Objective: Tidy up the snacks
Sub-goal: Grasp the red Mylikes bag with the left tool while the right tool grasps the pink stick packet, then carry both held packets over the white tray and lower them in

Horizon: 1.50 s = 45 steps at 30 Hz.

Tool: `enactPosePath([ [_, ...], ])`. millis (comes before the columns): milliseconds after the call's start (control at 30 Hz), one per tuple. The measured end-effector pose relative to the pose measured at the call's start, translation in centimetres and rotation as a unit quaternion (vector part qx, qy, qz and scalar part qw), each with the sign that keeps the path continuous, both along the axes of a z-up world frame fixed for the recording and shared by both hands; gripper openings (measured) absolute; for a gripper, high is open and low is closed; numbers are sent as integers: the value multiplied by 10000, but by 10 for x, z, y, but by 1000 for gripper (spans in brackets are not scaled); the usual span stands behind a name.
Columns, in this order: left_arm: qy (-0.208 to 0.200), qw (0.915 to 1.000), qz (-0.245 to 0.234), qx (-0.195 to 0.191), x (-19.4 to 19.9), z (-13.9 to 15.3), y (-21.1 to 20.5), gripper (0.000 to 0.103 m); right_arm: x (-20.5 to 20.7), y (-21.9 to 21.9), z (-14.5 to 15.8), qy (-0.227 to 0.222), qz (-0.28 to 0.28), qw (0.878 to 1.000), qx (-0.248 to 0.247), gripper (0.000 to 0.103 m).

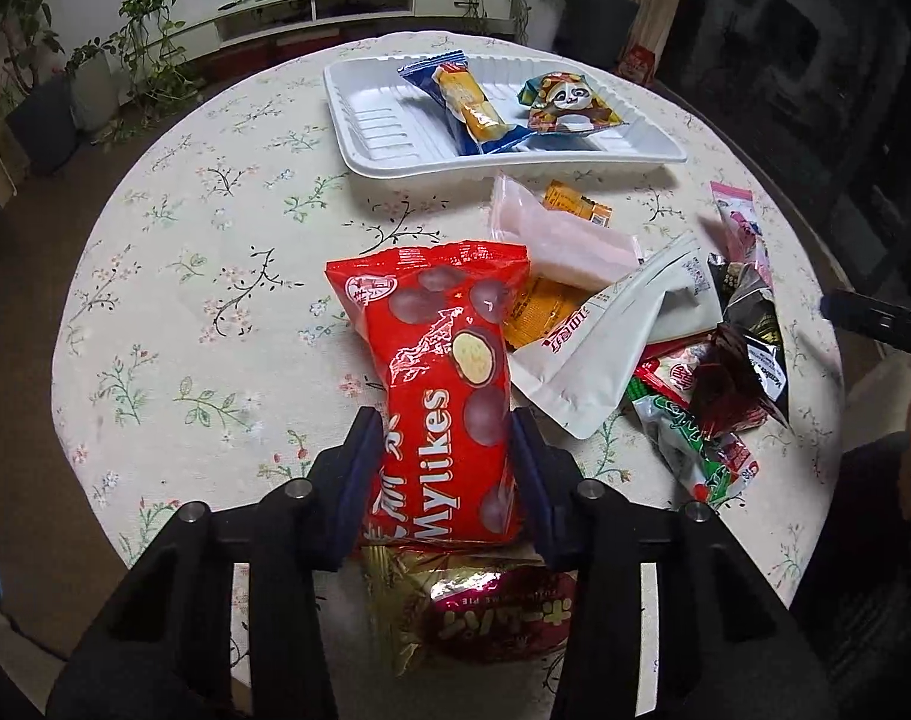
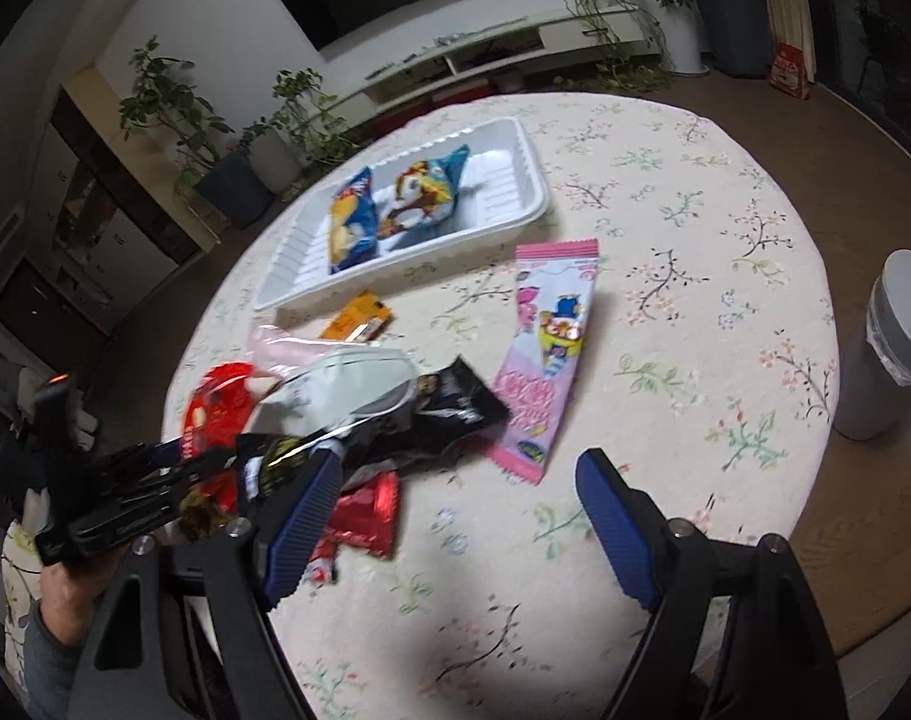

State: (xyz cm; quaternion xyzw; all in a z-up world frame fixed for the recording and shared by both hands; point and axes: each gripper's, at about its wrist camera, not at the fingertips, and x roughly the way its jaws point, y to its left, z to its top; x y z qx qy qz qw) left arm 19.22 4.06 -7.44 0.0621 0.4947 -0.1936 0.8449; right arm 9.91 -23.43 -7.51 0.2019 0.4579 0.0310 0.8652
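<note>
- Left wrist view: the left gripper (image 1: 449, 438) is pinching the red Mylikes bag (image 1: 440, 384), its blue pads pressing on both sides of the bag's lower half; no earlier picture is offered for comparison.
- The bag is lying lengthwise over the floral tablecloth (image 1: 215, 300), its far end pointing toward the white tray (image 1: 365, 126).
- The tray is holding a blue-and-yellow packet (image 1: 470, 105) and a panda packet (image 1: 566, 105).
- A white pouch (image 1: 611, 336) is lying just right of the bag, within a loose pile of snacks.
- A shiny dark-red wrapper (image 1: 491, 612) is sitting under the gripper.
- Right wrist view: the right gripper (image 2: 455, 492) is hovering with jaws spread wide, nothing between them.
- A pink packet (image 2: 545, 354) is lying alone, beyond the jaws.
- A grey bin (image 2: 893, 348) is standing beside the table.
</note>
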Motion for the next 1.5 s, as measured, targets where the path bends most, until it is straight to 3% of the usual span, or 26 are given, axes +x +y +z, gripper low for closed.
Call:
enactPosePath([
  [100, 34, 9997, 64, -246, 0, 1, 7, 39, 14, -7, -8, 191, -80, 9997, -90, 73],
  [367, 62, 9988, 114, -478, -5, 4, 14, 36, 31, -42, -20, 422, -721, 9965, 55, 68],
  [667, 60, 9988, 96, -469, -7, 5, 13, 36, 58, -23, -31, 653, -434, 9954, -548, 61],
  [767, 55, 9988, 97, -469, -6, 4, 14, 36, 62, -22, -32, 617, -411, 9945, -745, 54],
  [833, 59, 9988, 102, -477, -7, 4, 14, 36, 62, -22, -33, 591, -377, 9943, -806, 42],
  [1000, 72, 9986, 114, -505, -7, 4, 15, 36, 59, -31, -34, 582, -412, 9958, -567, 27],
  [1400, 84, 9975, 206, -672, -6, 6, 22, 35, 37, -56, -22, 208, -783, 9967, -40, 25],
  [1500, 97, 9960, 261, -847, -5, 8, 27, 34, 35, -55, -15, 42, -759, 9971, -98, 25],
])
